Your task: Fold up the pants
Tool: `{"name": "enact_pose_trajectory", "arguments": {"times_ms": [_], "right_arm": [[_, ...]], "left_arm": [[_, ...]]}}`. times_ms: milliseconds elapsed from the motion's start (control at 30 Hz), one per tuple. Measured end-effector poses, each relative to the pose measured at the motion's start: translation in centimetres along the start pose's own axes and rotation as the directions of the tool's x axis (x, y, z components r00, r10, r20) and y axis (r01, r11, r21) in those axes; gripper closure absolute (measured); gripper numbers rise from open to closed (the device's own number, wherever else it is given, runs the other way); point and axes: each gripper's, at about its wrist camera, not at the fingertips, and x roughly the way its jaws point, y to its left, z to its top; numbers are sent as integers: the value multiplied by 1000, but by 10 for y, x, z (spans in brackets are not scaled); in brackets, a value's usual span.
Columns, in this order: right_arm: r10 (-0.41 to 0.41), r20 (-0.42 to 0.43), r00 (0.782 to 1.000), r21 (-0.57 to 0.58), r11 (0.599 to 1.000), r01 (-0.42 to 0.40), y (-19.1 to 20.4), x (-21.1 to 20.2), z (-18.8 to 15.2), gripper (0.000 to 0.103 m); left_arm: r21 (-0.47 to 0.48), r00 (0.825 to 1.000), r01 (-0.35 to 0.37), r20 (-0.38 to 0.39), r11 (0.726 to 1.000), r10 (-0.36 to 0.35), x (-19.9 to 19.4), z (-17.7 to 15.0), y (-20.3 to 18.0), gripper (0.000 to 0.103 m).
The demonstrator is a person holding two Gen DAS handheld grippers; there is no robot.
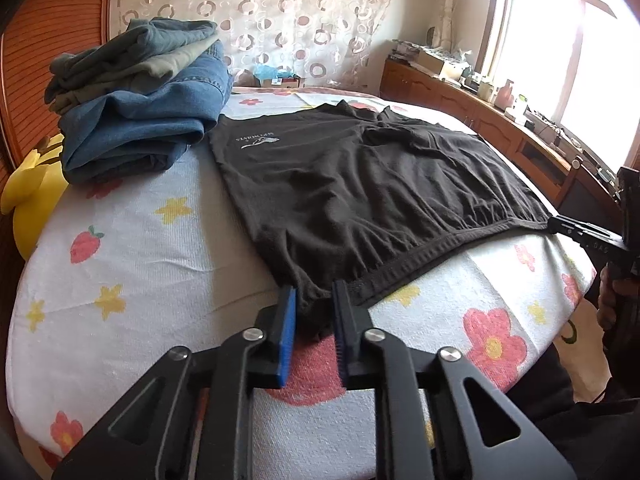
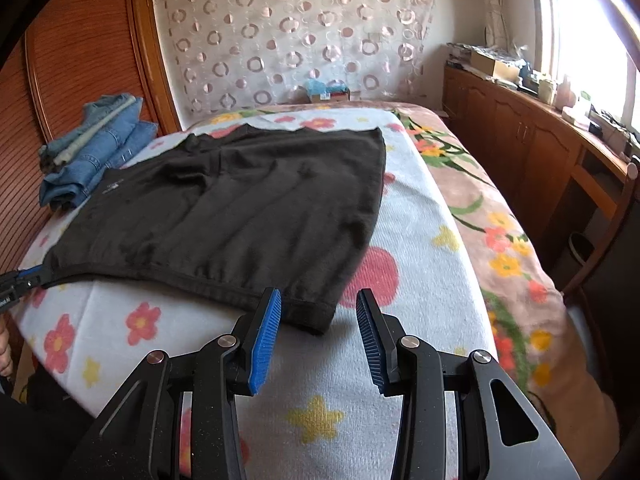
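Note:
Dark brown shorts [image 1: 352, 184] lie flat on the flowered towel on the bed, waistband toward me; they also show in the right wrist view [image 2: 248, 208]. My left gripper [image 1: 314, 300] is closed on the left corner of the waistband, which is bunched between its blue pads. My right gripper [image 2: 318, 308] is open, its jaws wide apart, with the right waistband corner [image 2: 312, 314] lying between them on the towel. The right gripper also shows at the right edge of the left wrist view [image 1: 580, 232].
A stack of folded jeans and trousers [image 1: 144, 96] sits at the far left of the bed. A yellow plush [image 1: 32, 196] lies beside the wooden headboard. A wooden cabinet with clutter [image 2: 540, 128] runs along the right, under the window.

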Motion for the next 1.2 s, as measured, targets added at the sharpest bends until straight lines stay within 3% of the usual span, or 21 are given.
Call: {"name": "enact_pose_trajectory", "arguments": {"times_ms": [133,367,833,1200], "right_arm": [[-9,-1,1000,-34,999,9,4,2,-1,62],[28,-2,1000,-61,998,-28,3,0,1,96],[76,21,997,-79,994,-74,-3,-32,0,96],[90,-40,995,-104,990,-94,-2,-44,-10,96]], "left_arm": [[3,1000,2,-5,1000,-2,0,1,0,87],[3,1000,11,6,1000,-11,-4,3,-2,91],[21,998,40,43,999,-41,-33,9,-5,93],[12,998,55,-6,998,-54,-42,-10,-6,93]]}}
